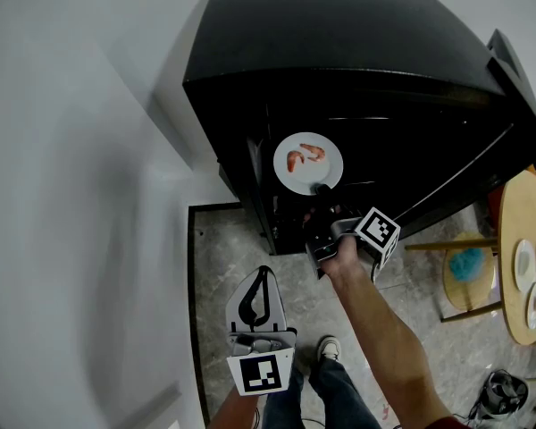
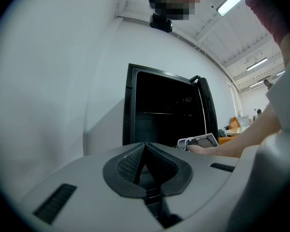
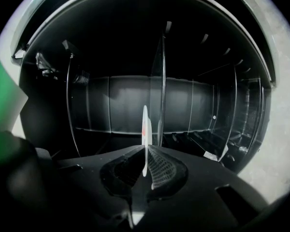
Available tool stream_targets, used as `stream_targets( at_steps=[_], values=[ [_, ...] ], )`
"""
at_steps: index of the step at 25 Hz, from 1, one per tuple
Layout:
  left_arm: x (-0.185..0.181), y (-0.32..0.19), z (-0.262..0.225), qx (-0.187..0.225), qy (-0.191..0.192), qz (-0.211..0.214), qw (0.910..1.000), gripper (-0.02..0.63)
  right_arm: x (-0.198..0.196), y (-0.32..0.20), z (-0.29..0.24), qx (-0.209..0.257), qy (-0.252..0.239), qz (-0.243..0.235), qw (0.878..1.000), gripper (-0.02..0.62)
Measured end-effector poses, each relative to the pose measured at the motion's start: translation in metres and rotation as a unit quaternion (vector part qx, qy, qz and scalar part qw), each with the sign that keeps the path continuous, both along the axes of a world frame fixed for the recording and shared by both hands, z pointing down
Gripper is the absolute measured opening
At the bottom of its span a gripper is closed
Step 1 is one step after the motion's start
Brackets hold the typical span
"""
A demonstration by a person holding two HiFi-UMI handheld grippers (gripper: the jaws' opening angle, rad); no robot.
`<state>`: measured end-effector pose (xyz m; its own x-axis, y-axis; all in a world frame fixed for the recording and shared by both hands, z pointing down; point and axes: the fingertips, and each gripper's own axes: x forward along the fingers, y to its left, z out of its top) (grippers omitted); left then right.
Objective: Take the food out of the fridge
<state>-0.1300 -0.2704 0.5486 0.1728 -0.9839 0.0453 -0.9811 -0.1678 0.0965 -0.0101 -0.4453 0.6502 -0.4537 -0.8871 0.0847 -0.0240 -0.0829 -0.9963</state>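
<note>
The right gripper (image 1: 321, 189) grips the rim of the plate (image 1: 308, 163) of shrimp (image 1: 305, 156) at the fridge (image 1: 357, 52) mouth — draw it out level, slowly. The left gripper (image 2: 145, 161), closed on nothing, waits before the fridge.

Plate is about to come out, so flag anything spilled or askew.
Nothing stands out. The right gripper is shut on the plate at its rim. The plate looks level in the head view, and both shrimp lie on it. The left gripper is shut and empty.
</note>
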Motion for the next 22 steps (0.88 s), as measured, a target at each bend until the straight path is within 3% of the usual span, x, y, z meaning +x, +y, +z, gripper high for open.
stream_targets(
  at_steps=[22],
  values=[
    [0.016,-0.002,-0.009,0.005,-0.003,0.009,0.9999,0.013,0.015,0.007,-0.016,0.012,0.011,-0.002,1.0,0.032]
  ],
)
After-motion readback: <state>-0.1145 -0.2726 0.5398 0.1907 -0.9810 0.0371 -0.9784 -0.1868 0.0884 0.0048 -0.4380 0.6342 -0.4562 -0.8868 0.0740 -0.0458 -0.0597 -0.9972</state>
